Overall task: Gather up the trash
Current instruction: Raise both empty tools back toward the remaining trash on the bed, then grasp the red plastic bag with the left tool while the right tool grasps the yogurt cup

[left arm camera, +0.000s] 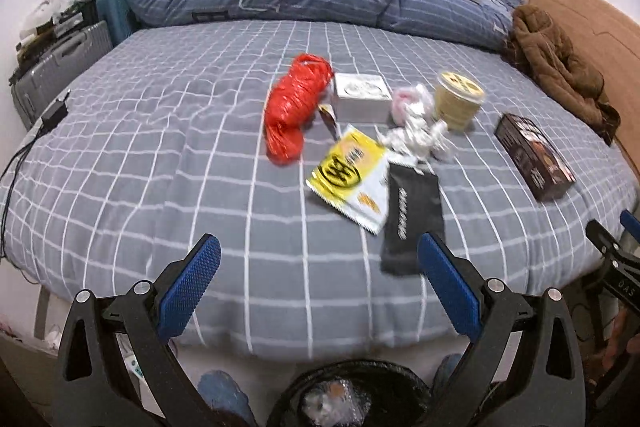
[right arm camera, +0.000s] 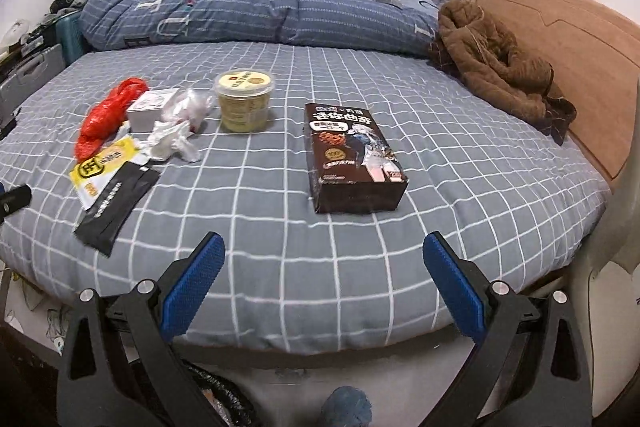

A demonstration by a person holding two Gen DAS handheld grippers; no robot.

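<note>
Matt checked cloth sheet point(right arm camera: 360, 247), glossy red plastic bag point(left arm camera: 294, 109), shiny cardboard box point(right arm camera: 352, 159)

My left gripper point(left arm camera: 319, 251) is hovering with jaws spread wide, holding nothing. My right gripper point(right arm camera: 324, 251) is doing likewise, jaws wide apart and empty, both pointing forward, level.

Bed point(right arm camera: 440, 187): box point(right arm camera: 352, 159) centre frame; cup point(right arm camera: 244, 103) behind-left; wrappers point(right arm camera: 108, 183) far left; bin point(left arm camera: 352, 395) below bed edge.
</note>
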